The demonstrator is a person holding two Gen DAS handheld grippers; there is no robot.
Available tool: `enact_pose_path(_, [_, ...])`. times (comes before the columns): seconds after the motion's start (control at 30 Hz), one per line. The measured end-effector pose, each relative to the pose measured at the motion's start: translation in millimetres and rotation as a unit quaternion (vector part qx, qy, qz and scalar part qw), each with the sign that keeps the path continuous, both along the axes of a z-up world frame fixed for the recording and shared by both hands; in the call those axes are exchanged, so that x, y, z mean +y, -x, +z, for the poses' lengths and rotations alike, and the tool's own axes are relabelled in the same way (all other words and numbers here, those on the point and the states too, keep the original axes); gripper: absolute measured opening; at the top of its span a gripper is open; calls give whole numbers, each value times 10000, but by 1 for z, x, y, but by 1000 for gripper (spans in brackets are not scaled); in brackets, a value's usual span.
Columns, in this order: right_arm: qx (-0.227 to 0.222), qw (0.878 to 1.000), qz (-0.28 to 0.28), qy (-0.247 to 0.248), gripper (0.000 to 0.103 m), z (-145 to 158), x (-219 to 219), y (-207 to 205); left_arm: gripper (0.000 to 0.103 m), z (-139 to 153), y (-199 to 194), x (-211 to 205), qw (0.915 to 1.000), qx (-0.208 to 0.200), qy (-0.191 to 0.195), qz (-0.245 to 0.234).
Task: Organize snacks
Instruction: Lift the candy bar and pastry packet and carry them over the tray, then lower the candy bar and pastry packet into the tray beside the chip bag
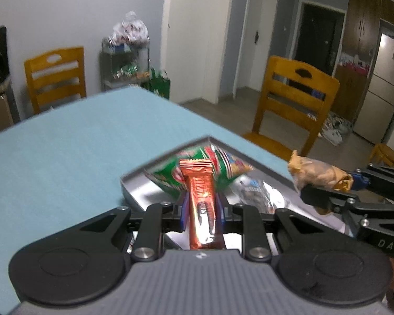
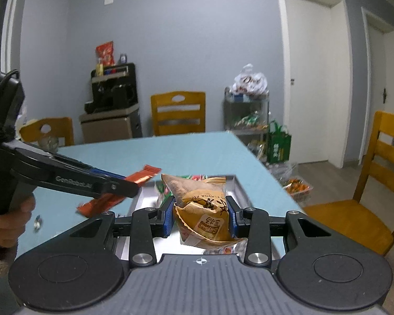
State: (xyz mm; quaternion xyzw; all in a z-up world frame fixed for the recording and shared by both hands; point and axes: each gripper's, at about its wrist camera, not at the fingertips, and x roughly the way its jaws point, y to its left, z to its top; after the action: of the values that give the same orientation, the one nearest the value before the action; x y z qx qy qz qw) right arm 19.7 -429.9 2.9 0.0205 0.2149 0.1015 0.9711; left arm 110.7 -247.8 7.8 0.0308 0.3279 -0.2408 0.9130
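Note:
My left gripper [image 1: 201, 211] is shut on an orange-red snack bar [image 1: 201, 204] and holds it above a metal tray [image 1: 136, 186] on the blue table. My right gripper [image 2: 200, 218] is shut on a tan snack packet [image 2: 205, 210], also over the tray [image 2: 239, 183]. The tray holds a green snack bag [image 1: 170, 178] and a clear wrapped snack [image 1: 257, 197]. The right gripper [image 1: 336, 186] with its tan packet [image 1: 315, 174] shows at the right of the left wrist view. The left gripper [image 2: 128, 186] with the bar [image 2: 141, 177] shows at the left of the right wrist view.
The blue table [image 1: 78, 144] extends left and away from the tray. Wooden chairs [image 1: 289, 105] stand around it. A wire rack of snacks [image 2: 247, 113] and a green bag [image 2: 278, 144] stand by the far wall. A black appliance [image 2: 113, 92] sits on a cabinet.

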Motion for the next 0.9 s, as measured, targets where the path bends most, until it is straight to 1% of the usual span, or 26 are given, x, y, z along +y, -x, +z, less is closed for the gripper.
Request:
enact_pose_path(0.13, [230,9997,47,23,40,-11,-1,-5,20,-18,0,-12,9994,288,-37,-187])
enact_pose_path(0.3, [488,9988,-48,66,40,-26,-8,-7,20,-26,12,-33,9975,305,-77,-628])
enact_pose_path(0.4, [603,9981,-92,76,40,-32,-12,-5,20,-30,14,-43,9963,295,-132,-793])
enact_pose_path(0.63, [681,9972,-251,195,40,-43,-20,1,20,-53,4,-60,9950,544,-288,-789])
enact_pose_path(0.8, [795,9960,-300,276,40,-53,-23,-2,20,-63,-4,-65,9945,626,-323,-772])
enact_pose_path(0.9, [824,9956,-347,290,40,-56,-25,-5,20,-68,-5,-70,9946,617,-408,-723])
